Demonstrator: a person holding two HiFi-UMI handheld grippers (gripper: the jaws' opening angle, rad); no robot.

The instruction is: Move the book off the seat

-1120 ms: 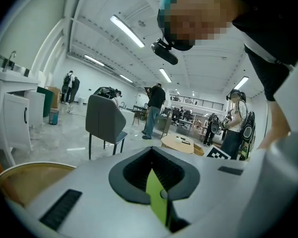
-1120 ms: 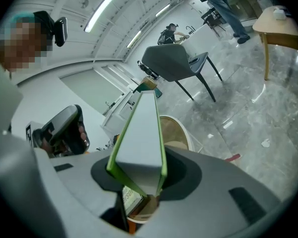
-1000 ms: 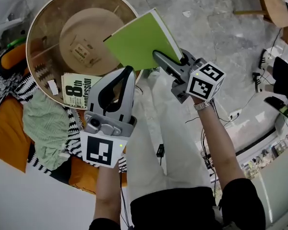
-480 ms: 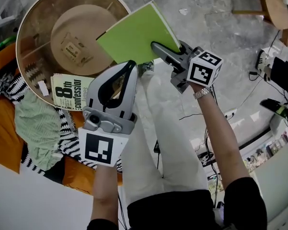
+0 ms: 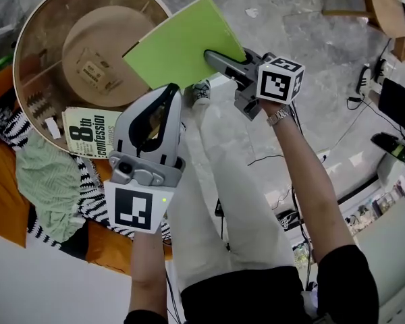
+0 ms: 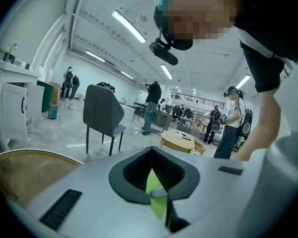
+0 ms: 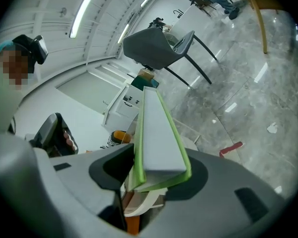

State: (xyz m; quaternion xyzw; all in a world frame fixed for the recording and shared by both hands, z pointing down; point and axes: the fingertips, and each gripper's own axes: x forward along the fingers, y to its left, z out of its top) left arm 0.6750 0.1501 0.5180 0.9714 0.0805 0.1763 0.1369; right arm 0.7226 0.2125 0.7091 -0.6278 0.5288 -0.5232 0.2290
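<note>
A thin green book (image 5: pixel 179 42) hangs tilted over the right rim of a round wooden tub-like piece (image 5: pixel 27 46). My right gripper (image 5: pixel 212 56) is shut on the book's lower right edge. Its jaws have just been opening a little, and the book's spine (image 7: pixel 159 133) still sits between them. My left gripper (image 5: pixel 170 92) is shut and holds nothing. It hovers just below the green book, by the round piece's near rim. A second book with "8th confession" on its cover (image 5: pixel 93 132) lies flat against that rim, on striped cloth.
A green knit cloth (image 5: pixel 47 181), striped fabric (image 5: pixel 94 198) and orange cushions (image 5: pixel 0 201) lie at the left. The person's white-trousered legs (image 5: pixel 223 167) run down the middle. Cables (image 5: pixel 283 154) lie on the grey floor. A wooden table (image 5: pixel 391 5) stands top right, and a grey chair (image 6: pixel 102 115) beyond.
Both grippers have sunk and drifted left in the picture. The green book has come lower over the round piece's rim with the right gripper.
</note>
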